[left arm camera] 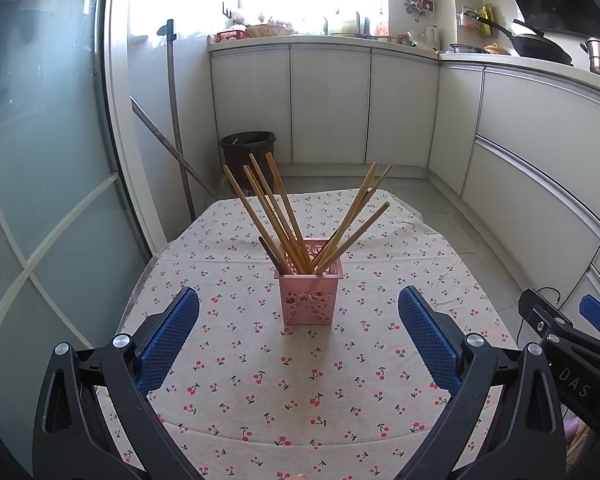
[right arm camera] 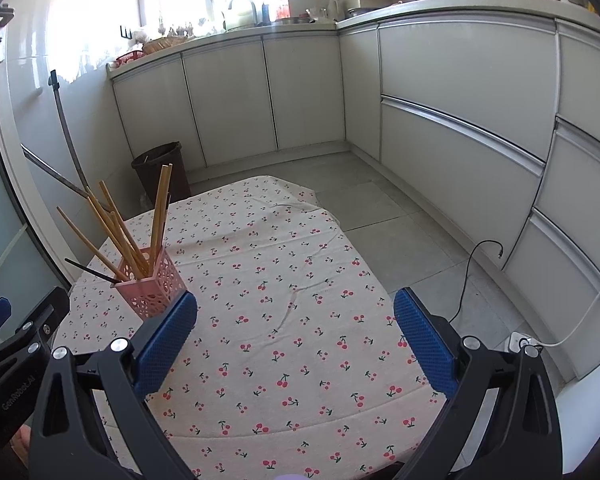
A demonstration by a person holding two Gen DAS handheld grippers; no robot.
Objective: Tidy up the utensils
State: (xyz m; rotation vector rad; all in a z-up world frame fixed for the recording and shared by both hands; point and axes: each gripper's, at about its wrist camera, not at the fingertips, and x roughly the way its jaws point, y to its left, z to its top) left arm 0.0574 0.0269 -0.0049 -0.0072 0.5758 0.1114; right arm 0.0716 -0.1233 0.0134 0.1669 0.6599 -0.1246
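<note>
A pink perforated holder (left arm camera: 309, 298) stands upright on the cherry-print tablecloth (left arm camera: 260, 392), with several wooden chopsticks (left arm camera: 276, 208) and one dark stick (left arm camera: 271, 255) fanned out of its top. My left gripper (left arm camera: 299, 300) is open, its blue pads wide apart, with the holder straight ahead between them and nothing held. From the right wrist, the holder (right arm camera: 152, 288) is at the left with its chopsticks (right arm camera: 120, 232). My right gripper (right arm camera: 295, 306) is open and empty over bare cloth (right arm camera: 300, 320). The right gripper (left arm camera: 572, 328) also shows at the left view's right edge.
A dark bin (left arm camera: 249, 152) and leaning broom handles (left arm camera: 176, 120) stand beyond the table's far left corner. White cabinets (right arm camera: 460, 120) line the back and right walls. A black cable (right arm camera: 472, 276) and a power strip (right arm camera: 522, 342) lie on the floor to the right.
</note>
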